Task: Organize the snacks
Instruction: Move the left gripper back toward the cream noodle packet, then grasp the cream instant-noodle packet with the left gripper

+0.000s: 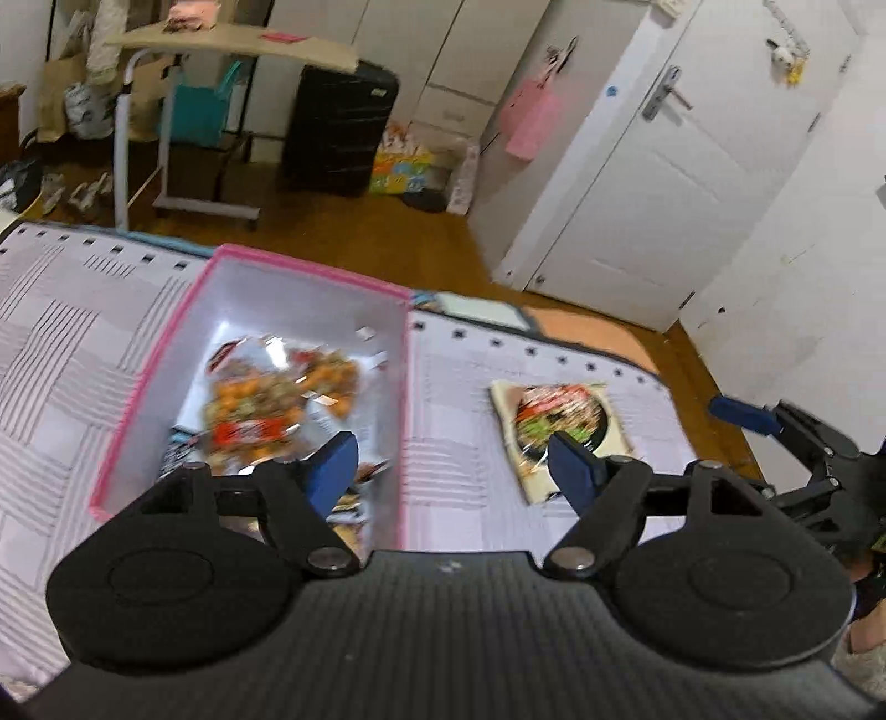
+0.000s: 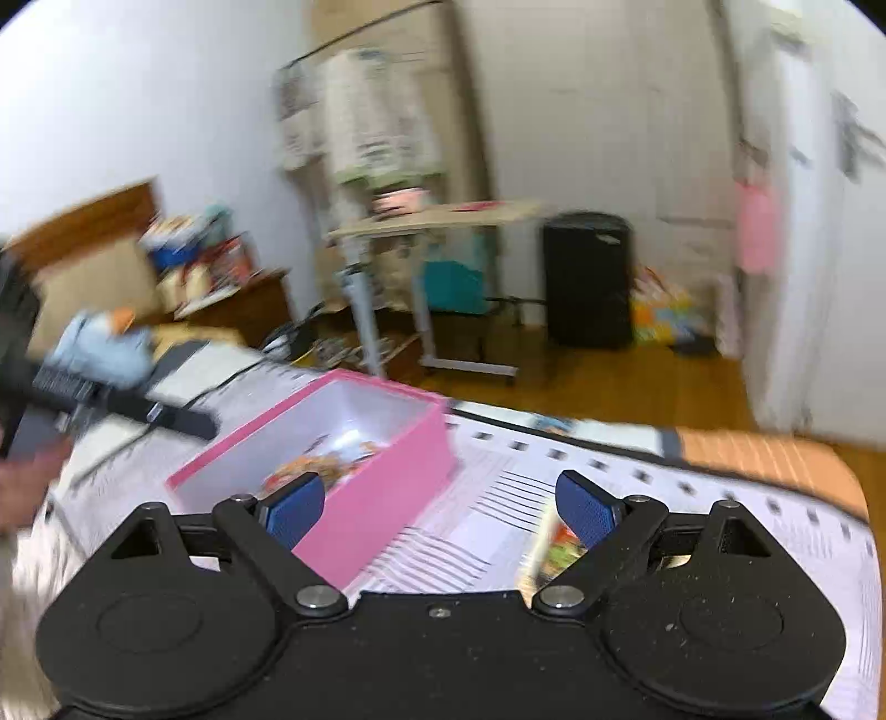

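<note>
A pink box (image 1: 252, 260) with a white inside stands on the striped bedspread, holding several snack packets (image 1: 277, 399). To its right a flat snack packet (image 1: 559, 426) lies on the bedspread. My left gripper (image 1: 454, 469) hangs open above the box's right wall, with nothing between its blue pads. A blue pad (image 1: 739, 416) of my right gripper pokes in at the right edge. In the right wrist view, my right gripper (image 2: 440, 507) is open and empty, with the pink box (image 2: 382, 487) just beyond its left finger. The flat packet (image 2: 554, 554) is partly hidden behind its right finger.
The bedspread (image 1: 72, 332) ends at a wooden floor (image 1: 387, 232). Beyond stand a rolling side table (image 1: 232, 44), a black suitcase (image 1: 338, 127) and a white door (image 1: 681, 183). A blurred black device (image 2: 127, 407) and a light-blue gloved hand (image 2: 102, 349) sit at the left.
</note>
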Demonstrator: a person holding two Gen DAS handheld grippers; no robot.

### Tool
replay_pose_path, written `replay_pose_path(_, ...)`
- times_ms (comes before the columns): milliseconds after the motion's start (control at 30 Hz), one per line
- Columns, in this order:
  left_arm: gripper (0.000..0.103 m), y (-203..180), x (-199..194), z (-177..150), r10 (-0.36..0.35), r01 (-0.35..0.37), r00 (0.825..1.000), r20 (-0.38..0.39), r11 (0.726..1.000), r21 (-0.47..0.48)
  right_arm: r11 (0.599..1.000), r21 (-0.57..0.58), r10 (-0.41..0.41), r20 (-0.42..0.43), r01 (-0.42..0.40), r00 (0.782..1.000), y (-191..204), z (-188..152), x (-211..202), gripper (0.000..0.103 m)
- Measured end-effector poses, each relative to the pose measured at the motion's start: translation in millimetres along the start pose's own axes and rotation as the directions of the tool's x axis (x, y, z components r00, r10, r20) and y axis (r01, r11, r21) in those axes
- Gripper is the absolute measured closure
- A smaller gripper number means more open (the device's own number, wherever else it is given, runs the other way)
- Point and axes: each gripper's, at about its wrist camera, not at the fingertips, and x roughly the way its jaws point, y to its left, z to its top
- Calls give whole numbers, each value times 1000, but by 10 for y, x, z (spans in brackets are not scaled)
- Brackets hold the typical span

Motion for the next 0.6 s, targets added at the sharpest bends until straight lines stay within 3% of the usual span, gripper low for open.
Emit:
replay_pose_path(167, 24, -461, 347, -17, 3, -2, 1000, -11, 997, 76, 993, 114, -34, -64, 41, 997, -464, -99, 188, 10)
replay_pose_path(367, 17, -770, 920, -95, 1, -2, 1000, 23, 999, 40, 978, 181, -85, -104, 103, 991, -874, -212, 543, 13)
replay_pose_path(500, 17, -910, 1424, -148, 10, -7, 1000, -30, 997, 82, 963, 220, -127, -136, 155, 983, -1134, -321, 853, 23)
replay_pose_path(600, 19, -954, 1759, -280, 68, -64, 997, -33, 993, 101, 960, 224, -137, -151, 169, 979, -1255, -437, 1058, 27)
